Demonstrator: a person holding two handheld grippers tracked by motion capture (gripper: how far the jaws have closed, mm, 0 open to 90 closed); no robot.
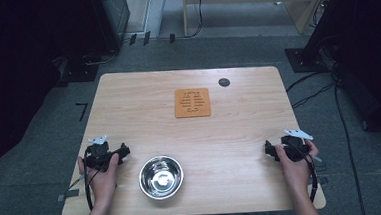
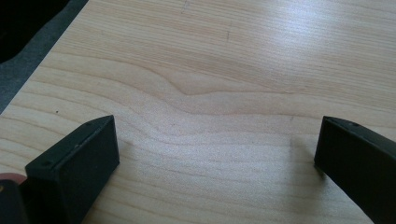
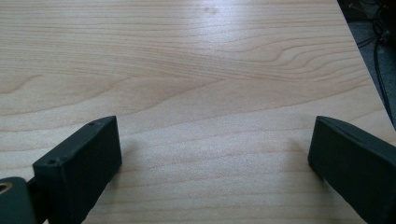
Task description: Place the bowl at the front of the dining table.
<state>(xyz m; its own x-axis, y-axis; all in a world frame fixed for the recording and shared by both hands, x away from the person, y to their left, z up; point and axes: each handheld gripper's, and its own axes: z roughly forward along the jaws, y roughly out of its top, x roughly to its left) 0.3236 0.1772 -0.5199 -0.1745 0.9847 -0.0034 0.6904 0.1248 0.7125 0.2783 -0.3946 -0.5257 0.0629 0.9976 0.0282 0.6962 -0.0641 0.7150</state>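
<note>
We judge the steel bowl (image 1: 161, 177), on the desk (image 1: 240, 134) just beside our left hand-held gripper (image 1: 123, 151), light, stiff and slippery; best pinched at its rim. Both hand-held grippers, right (image 1: 267, 148) included, stand released, empty.

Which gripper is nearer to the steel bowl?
Left. The left gripper rests just left of the steel bowl, apart from it. The right gripper rests far off, by the table's right edge.
</note>
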